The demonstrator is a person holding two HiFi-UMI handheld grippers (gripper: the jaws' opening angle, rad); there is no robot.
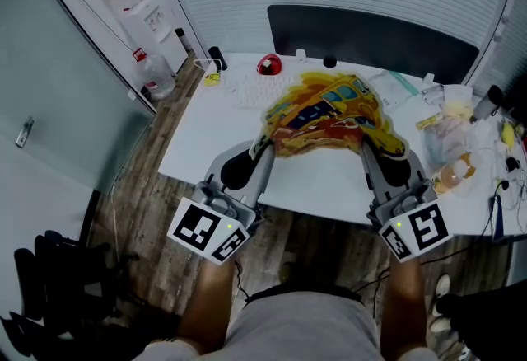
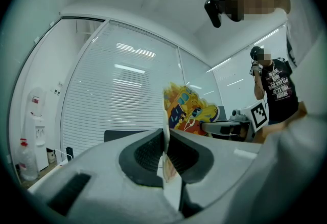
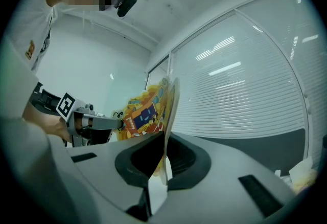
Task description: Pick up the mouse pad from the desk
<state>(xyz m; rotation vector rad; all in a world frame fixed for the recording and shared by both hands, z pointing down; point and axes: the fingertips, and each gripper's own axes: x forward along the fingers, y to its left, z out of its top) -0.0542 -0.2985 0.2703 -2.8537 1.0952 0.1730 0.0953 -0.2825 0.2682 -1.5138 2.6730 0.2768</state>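
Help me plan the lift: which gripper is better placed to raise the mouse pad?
Neither alone, likely: the left gripper and right gripper each clamp an opposite edge of the mouse pad, so both should lift together.

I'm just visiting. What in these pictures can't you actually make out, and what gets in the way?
Head view: the print on the mouse pad; it sags crumpled between the left gripper and right gripper.
Head view: the desk beneath, covered by the pad.
Head view: the small red object at the far edge, too small to name.
Head view: the clutter on the right, blurred and cut by the edge.
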